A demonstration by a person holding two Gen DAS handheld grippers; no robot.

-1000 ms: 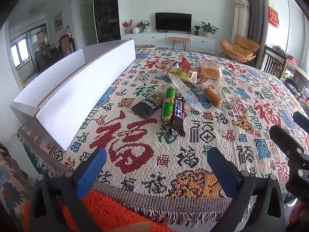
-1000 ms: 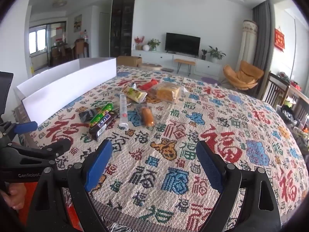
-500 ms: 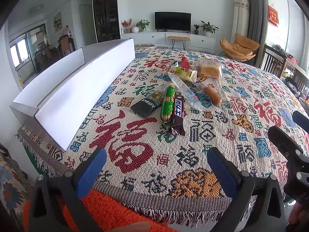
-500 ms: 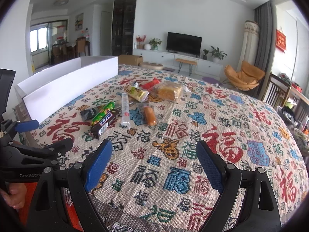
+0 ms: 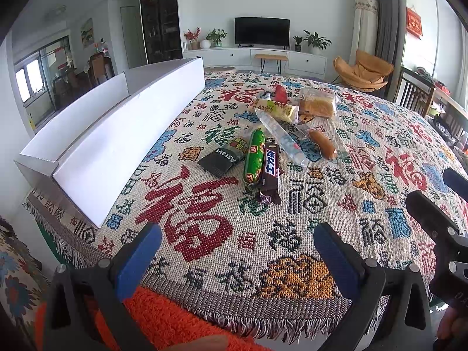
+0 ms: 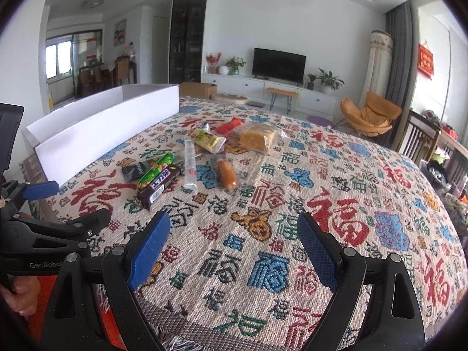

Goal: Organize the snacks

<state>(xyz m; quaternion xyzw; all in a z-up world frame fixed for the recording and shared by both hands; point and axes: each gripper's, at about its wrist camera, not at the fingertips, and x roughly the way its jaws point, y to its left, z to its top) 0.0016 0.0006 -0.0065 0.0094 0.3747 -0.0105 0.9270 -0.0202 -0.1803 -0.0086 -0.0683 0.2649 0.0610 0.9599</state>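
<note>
Both tongs, left (image 5: 237, 251) and right (image 6: 234, 242), gape empty over the desk (image 6: 292, 234); snacks (image 5: 263, 158) lie beside the white box (image 5: 117, 134)

White box (image 5: 117, 134) at left; beige cloth (image 5: 234, 234) patterned with red, blue, green characters; green sausage (image 5: 255, 155); brown chocolate bar (image 5: 269, 172).

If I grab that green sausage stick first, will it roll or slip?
The green sausage stick looks round and glossy, so it may roll if nudged and slip between pads. It lies against the chocolate bar, which may shift too.
</note>
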